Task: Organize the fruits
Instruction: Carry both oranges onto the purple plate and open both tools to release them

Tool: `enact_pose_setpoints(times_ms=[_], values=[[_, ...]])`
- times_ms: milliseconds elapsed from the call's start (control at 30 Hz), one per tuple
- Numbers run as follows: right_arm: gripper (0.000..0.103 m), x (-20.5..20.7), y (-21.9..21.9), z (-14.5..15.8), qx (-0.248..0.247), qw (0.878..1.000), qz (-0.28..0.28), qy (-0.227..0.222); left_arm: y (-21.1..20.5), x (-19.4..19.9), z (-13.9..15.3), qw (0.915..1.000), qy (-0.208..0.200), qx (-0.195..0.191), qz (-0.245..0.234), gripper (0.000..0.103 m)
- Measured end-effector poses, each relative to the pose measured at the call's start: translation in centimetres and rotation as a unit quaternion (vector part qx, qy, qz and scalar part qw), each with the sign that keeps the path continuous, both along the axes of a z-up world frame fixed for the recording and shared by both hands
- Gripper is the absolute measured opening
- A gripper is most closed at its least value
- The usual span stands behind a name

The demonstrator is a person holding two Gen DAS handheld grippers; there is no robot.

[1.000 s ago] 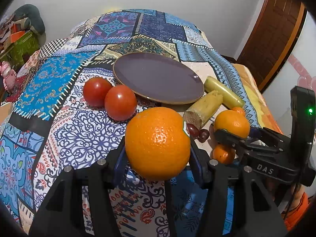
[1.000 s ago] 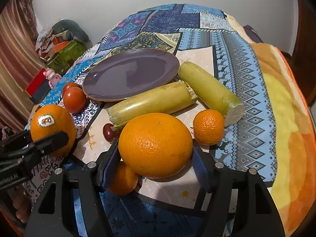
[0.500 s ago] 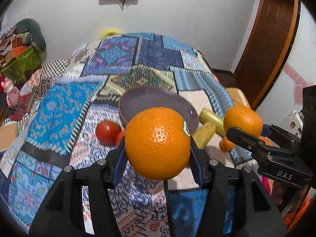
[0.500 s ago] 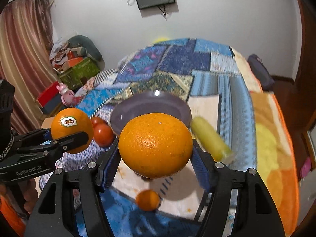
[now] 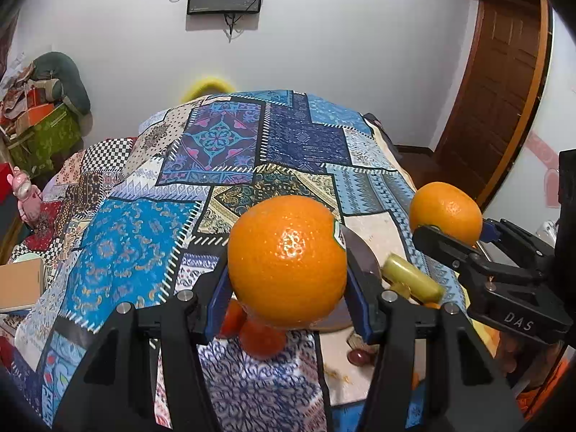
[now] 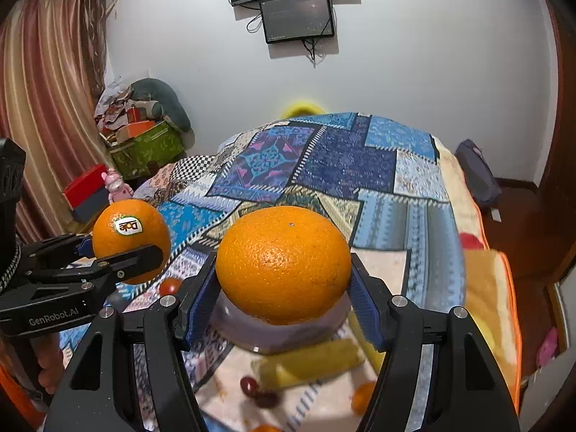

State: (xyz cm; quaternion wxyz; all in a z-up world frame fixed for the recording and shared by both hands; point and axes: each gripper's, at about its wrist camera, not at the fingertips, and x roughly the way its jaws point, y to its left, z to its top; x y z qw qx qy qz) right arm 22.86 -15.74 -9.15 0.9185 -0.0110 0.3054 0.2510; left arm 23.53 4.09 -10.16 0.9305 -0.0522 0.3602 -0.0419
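Holding one orange each above the bed, the left gripper (image 5: 288, 270) clamps a stickered orange (image 5: 287, 261) and the right gripper (image 6: 282, 280) a plain orange (image 6: 283, 264); both fruits look firm, round, likely slippery, gripped across their widest part.

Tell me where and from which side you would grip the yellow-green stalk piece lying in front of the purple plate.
Grip the yellow-green stalk piece at mid-length, coming down from above with the jaws across its narrow width. It is a long cylinder lying flat on the patchwork cloth, so a grip along its length would probably not fit. The purple plate sits close behind it, and motion blur hides finer detail.
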Motion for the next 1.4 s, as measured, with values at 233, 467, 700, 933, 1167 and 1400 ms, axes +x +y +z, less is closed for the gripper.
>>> enact_pose_setpoints(times_ms=[233,467,700,933,1167,1400], values=[[0.064,2.8,1.6,-0.9,-0.01,1.0,0.001,0.005,1.3,3.6,-1.0,0.9998,0.016,-0.007,0.011,0.056],[0.064,6.0,3.2,-3.6,-0.05,0.998,-0.001,0.035,1.7,6.9,-3.0,0.9991,0.04,0.011,0.011,0.056],[0.064,8.8,3.8,-6.7,-0.083,0.994,0.002,0.076,1.4,10.2,-6.2,0.9964,0.08,0.028,0.005,0.056],[0.064,10.7,4.3,-8.9,-0.102,0.986,0.03,0.124,1.2,12.3,-8.7,0.9928,0.118,0.015,-0.017,0.056],[0.064,11.4,4.9,-10.3,-0.128,0.981,0.042,0.137,0.5,13.5,-10.1,0.9889,0.143,0.02,-0.036,0.056],[0.066,11.4,5.1,-11.0,-0.139,0.978,0.046,0.148,0.1,13.7,-10.6,0.9874,0.151,0.024,-0.041,0.057]])
